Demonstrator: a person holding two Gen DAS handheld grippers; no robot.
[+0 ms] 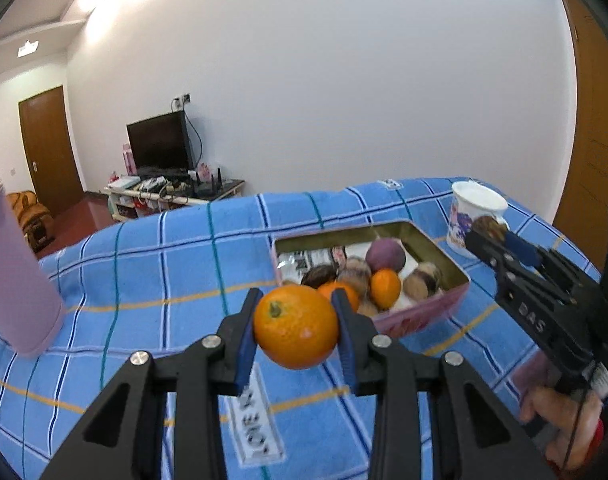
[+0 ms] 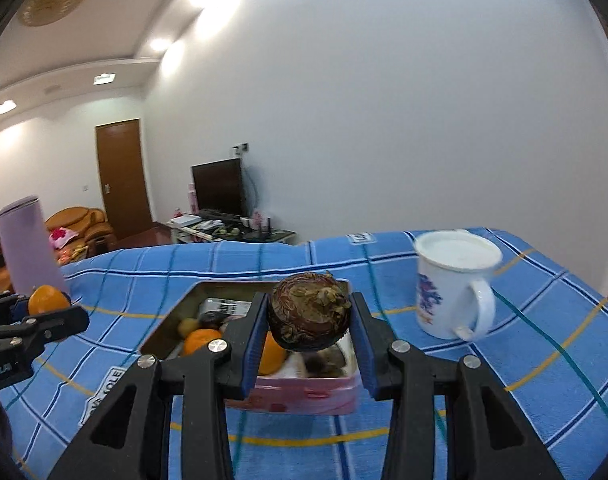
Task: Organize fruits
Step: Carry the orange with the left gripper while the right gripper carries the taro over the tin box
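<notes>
Both tongs are loaded and held above the table. Left gripper (image 1: 296, 326) is clamped on a round orange tangerine (image 1: 296, 326), its blue pads pressing the fruit's two sides, green stem scar facing the camera. Right gripper (image 2: 309, 312) is clamped the same way on a dark brown, rough-skinned round fruit (image 2: 309, 312) with a dried calyx on top, likely a mangosteen.

Straight ahead of both lies the shallow rectangular pink tin box (image 1: 423, 314), open and resting on the blue checked tablecloth (image 1: 164, 264). It already contains two more tangerines, a purple round fruit (image 1: 385, 255), several brownish ones and some printed paper. In the left wrist view the box sits ahead and slightly right of the held tangerine; in the right wrist view its near wall lies directly under the brown fruit, so the right hand looks nearer to a drop. The box's long axis runs away from the grippers.

A white printed ceramic mug (image 2: 455, 284) stands just right of the box, and a lilac cylindrical flask (image 2: 26, 244) stands well to the left.
</notes>
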